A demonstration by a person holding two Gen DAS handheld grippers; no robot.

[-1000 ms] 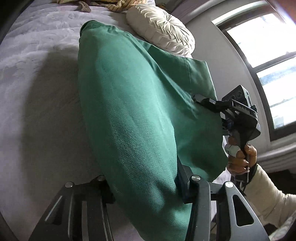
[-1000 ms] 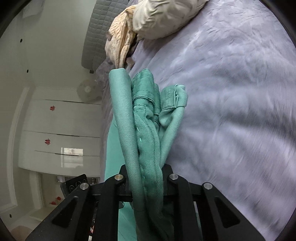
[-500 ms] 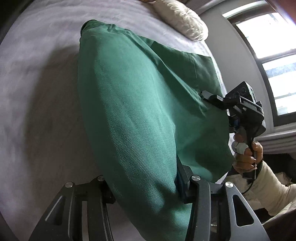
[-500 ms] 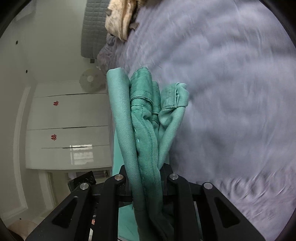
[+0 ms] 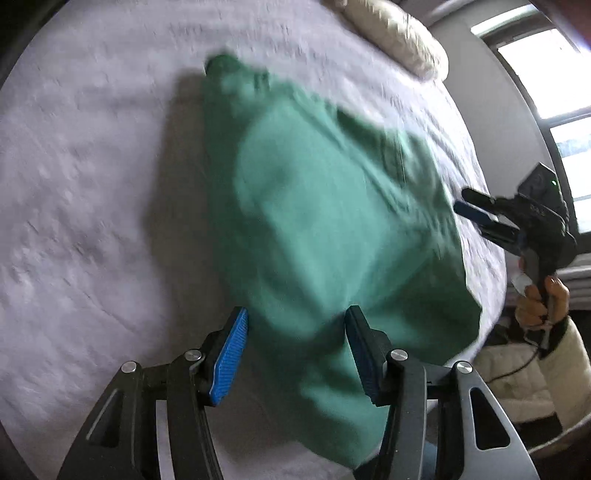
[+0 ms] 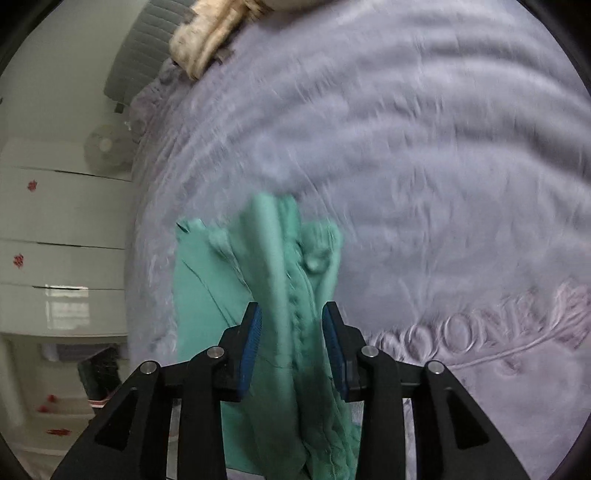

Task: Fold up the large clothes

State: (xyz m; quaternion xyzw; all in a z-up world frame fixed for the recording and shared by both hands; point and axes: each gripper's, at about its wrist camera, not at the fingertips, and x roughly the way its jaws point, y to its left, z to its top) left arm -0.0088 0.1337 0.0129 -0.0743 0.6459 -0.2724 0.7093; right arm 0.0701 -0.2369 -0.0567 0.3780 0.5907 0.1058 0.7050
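A large green garment [image 5: 332, 221] lies spread on the lavender bed cover [image 5: 92, 203], blurred by motion. My left gripper [image 5: 295, 350] is open, its blue pads on either side of the garment's near edge without pinching it. My right gripper [image 6: 291, 339] is open too, and a bunched green fold [image 6: 291, 258] lies between its blue pads. The right gripper also shows in the left wrist view [image 5: 476, 210], at the garment's right edge, held by a hand.
A cream round cushion [image 5: 399, 33] lies at the bed's far end. A beige cloth pile [image 6: 207, 40] sits near the grey headboard. White cabinets [image 6: 62, 221] and a fan stand left of the bed. A window [image 5: 554, 110] is on the right.
Both grippers have opened and let go of the green garment. It has dropped from being held up and now lies on the bed.
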